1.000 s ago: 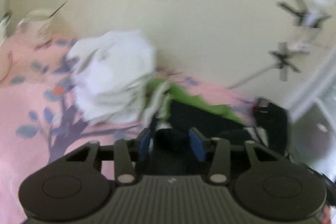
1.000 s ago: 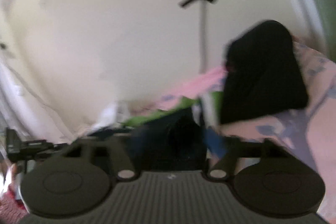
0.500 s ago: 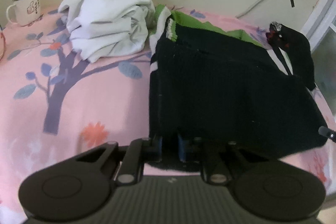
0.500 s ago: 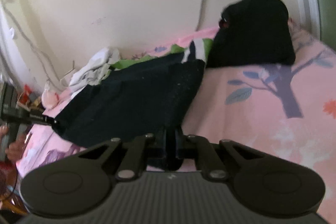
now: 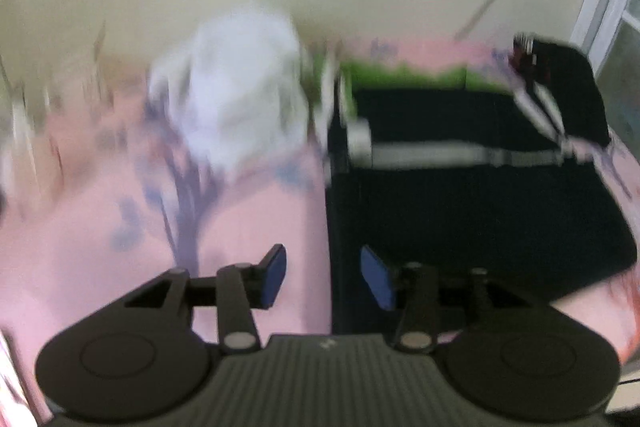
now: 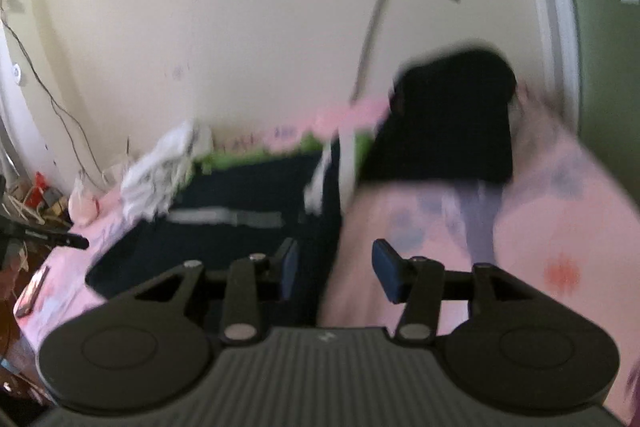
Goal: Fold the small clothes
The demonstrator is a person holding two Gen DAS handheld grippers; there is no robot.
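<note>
A black garment (image 5: 472, 203) with grey and green trim lies flat and folded on the pink flowered sheet (image 5: 100, 259). It also shows in the right wrist view (image 6: 240, 219). My left gripper (image 5: 324, 275) is open and empty over the garment's near left edge. My right gripper (image 6: 334, 269) is open and empty over its near right edge. Both views are blurred.
A crumpled white cloth (image 5: 240, 95) lies behind on the left, also in the right wrist view (image 6: 160, 171). A black bundle (image 6: 452, 123) sits at the back right, also in the left wrist view (image 5: 568, 87). The wall is close behind. Clutter (image 6: 36, 195) stands off the left edge.
Both grippers were shut on the black garment's near edge half a second ago. Now both are open and have let go, and the garment lies flat with a grey band showing.
</note>
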